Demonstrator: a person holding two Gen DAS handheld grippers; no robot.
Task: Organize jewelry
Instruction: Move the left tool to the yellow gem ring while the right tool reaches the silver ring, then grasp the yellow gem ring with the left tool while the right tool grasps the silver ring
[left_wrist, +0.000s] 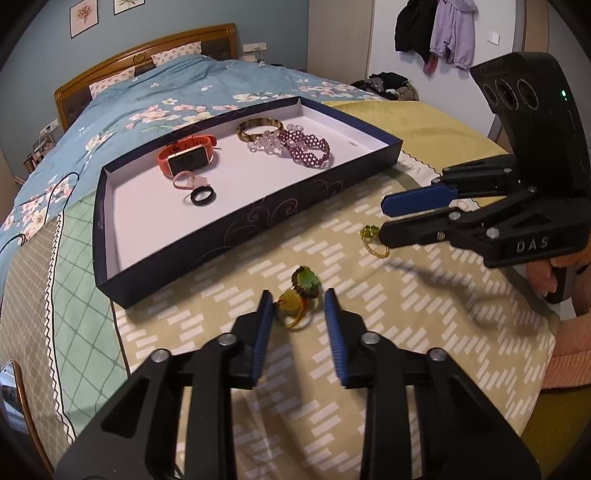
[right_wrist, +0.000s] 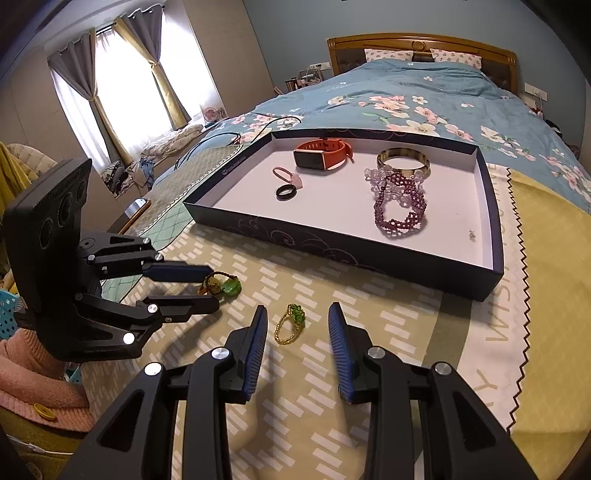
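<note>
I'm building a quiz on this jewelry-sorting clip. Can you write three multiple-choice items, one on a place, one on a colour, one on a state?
1. Where does the black ring lie?
A. inside the box
B. on the bedspread
C. between gripper fingers

2. What colour is the watch strap?
A. blue
B. orange-red
C. white

3. How is the right gripper?
A. shut on the ring
B. open around the ring
C. away from any ring

Key:
1. A, it rests on the white floor of the box, near the pink ring.
2. B, the strap curls orange-red behind the screen.
3. B, both pads stand clear of the green beaded ring on the patterned blanket.
</note>
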